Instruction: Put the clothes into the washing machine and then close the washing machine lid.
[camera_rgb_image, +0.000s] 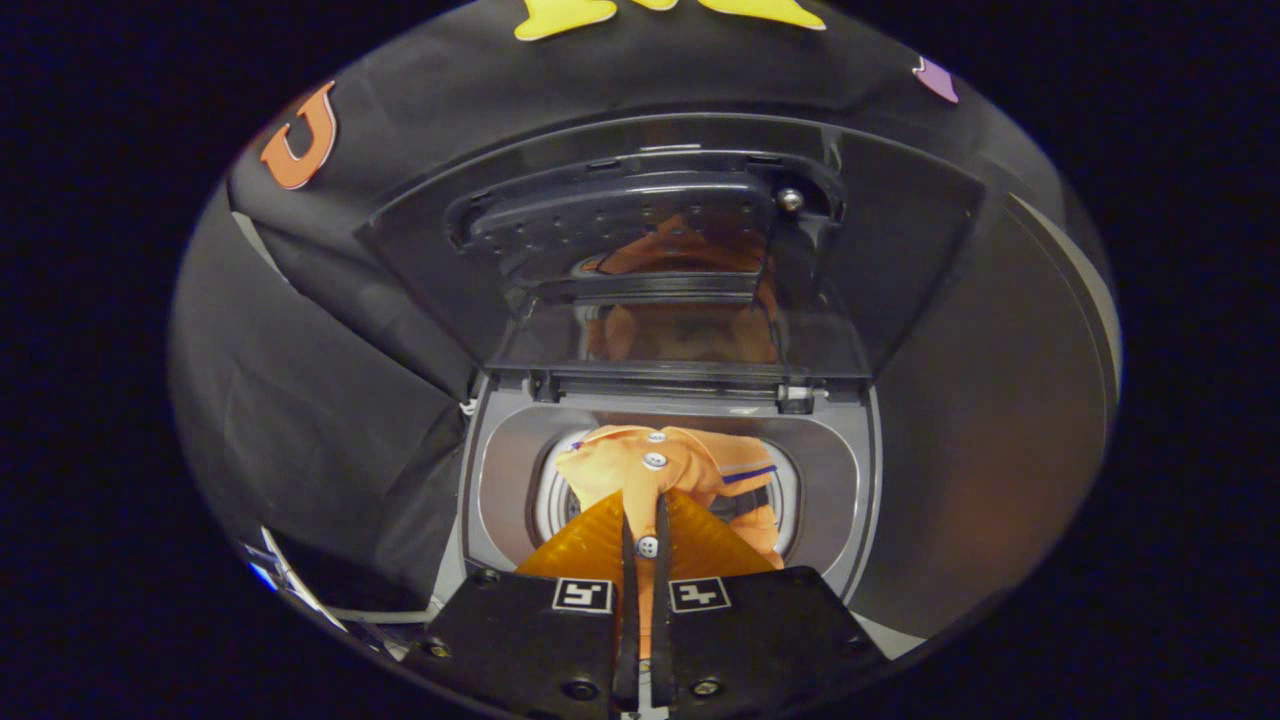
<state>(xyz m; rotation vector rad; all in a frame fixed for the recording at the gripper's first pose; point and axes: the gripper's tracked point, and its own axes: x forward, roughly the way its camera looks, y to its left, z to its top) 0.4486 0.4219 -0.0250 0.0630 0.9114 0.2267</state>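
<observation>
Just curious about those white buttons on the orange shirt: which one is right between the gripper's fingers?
The lowest button, pinched with the orange shirt in the gripper; the other two buttons lie beyond, over the washing machine opening.

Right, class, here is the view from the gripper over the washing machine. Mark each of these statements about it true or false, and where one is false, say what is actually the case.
1. The washing machine lid is shut. False: it stands raised behind the opening.
2. The gripper has its fingers closed on an orange garment. True.
3. The garment is blue with a zip. False: it is orange with white buttons.
4. The garment hangs over the round drum opening. True.
5. The garment lies on the floor beside the machine. False: it is held above the drum, between the fingers and just ahead of them.
</observation>
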